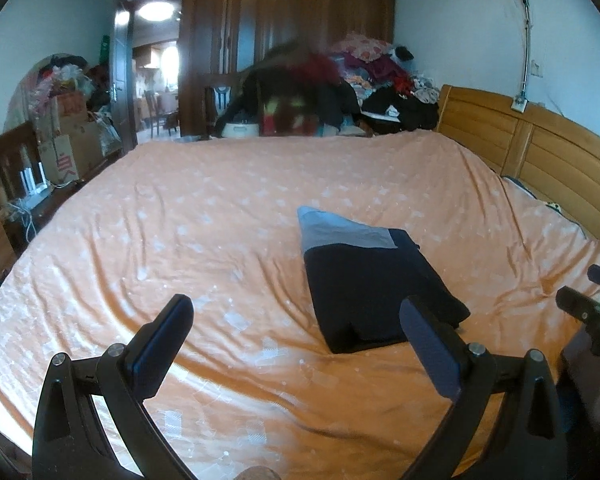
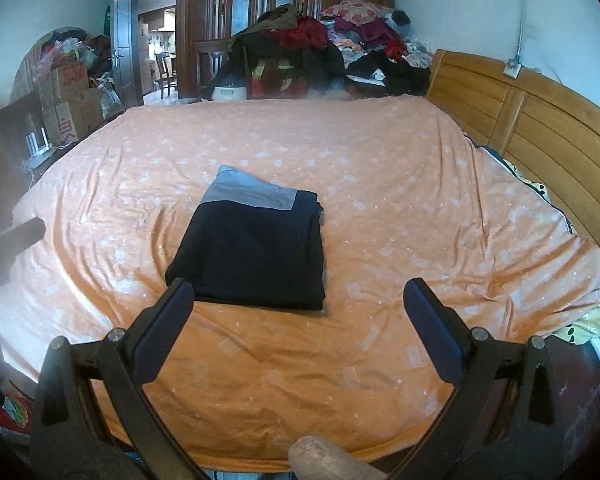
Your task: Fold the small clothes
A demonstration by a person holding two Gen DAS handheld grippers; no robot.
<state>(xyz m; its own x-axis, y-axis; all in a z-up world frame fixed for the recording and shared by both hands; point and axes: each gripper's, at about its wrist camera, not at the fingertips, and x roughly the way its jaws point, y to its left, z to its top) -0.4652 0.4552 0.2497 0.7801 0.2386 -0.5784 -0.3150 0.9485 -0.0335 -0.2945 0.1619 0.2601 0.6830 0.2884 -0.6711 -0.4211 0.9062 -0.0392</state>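
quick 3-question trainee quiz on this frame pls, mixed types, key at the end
1. True or false: the left gripper is shut on the dark folded garment.
2. Which colour band runs along the garment's far end? A) red B) grey C) yellow
3. Fill in: the garment lies on the ______ bedsheet, and the right gripper is ______.

Key
1. False: its jaws stand wide apart and hold nothing.
2. B
3. orange; open
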